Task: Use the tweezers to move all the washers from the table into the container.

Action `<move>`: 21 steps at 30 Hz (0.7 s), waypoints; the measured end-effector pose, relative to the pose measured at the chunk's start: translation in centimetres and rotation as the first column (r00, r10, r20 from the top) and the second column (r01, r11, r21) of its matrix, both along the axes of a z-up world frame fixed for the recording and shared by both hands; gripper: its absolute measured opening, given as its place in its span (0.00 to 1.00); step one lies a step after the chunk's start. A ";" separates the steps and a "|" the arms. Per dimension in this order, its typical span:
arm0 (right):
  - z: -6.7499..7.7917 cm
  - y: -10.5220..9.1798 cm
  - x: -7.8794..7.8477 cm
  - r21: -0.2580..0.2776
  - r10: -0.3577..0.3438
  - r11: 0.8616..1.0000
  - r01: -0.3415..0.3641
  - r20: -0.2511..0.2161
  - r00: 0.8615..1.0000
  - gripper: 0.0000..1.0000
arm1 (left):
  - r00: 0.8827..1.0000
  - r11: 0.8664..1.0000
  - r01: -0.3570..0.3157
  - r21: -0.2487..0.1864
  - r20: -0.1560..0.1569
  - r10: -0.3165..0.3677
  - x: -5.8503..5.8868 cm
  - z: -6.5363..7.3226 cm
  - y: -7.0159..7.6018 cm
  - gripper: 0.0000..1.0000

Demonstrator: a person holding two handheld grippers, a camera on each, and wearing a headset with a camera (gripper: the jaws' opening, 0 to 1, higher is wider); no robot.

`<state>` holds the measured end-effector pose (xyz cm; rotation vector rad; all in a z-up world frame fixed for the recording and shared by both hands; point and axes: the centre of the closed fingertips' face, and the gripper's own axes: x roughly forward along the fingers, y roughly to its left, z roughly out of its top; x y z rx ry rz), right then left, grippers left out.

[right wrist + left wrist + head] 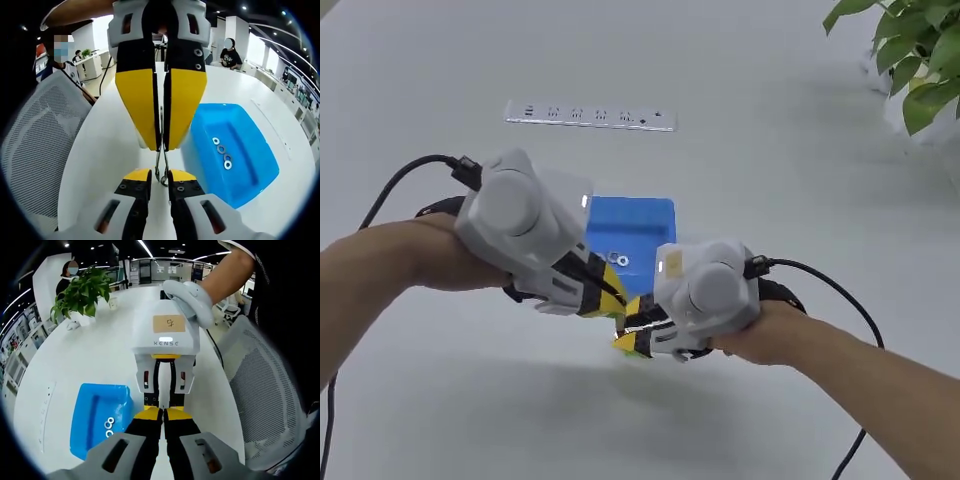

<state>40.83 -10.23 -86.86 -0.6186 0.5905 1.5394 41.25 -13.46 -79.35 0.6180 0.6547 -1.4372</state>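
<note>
Three washers (221,150) already in the blue container (250,167), in a row on its floor. Tweezers (161,159) off the table (115,150), just beside the container, pinched between the pads of the left gripper (160,145). Right gripper (160,176) jaws narrowed around the tweezers' other end; actual grip not confirmable. No loose washers spotted on the visible table, but the patch under the grippers is hidden. Probably late stage; can't call it done.
</note>
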 end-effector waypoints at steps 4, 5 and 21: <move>0.0 0.0 0.1 -0.004 0.001 1.000 -0.001 0.006 1.000 0.14 | 1.000 1.000 0.000 0.000 0.001 0.000 0.0 0.0 0.0 0.05; 0.0 0.0 0.1 -0.004 0.000 1.000 0.000 0.007 1.000 0.14 | 1.000 1.000 0.000 0.000 0.001 0.000 0.0 0.0 0.0 0.05; -0.1 0.1 0.3 -0.008 -0.001 1.000 0.001 0.009 1.000 0.10 | 1.000 1.000 0.001 0.000 0.001 -0.001 0.0 -0.1 0.0 0.05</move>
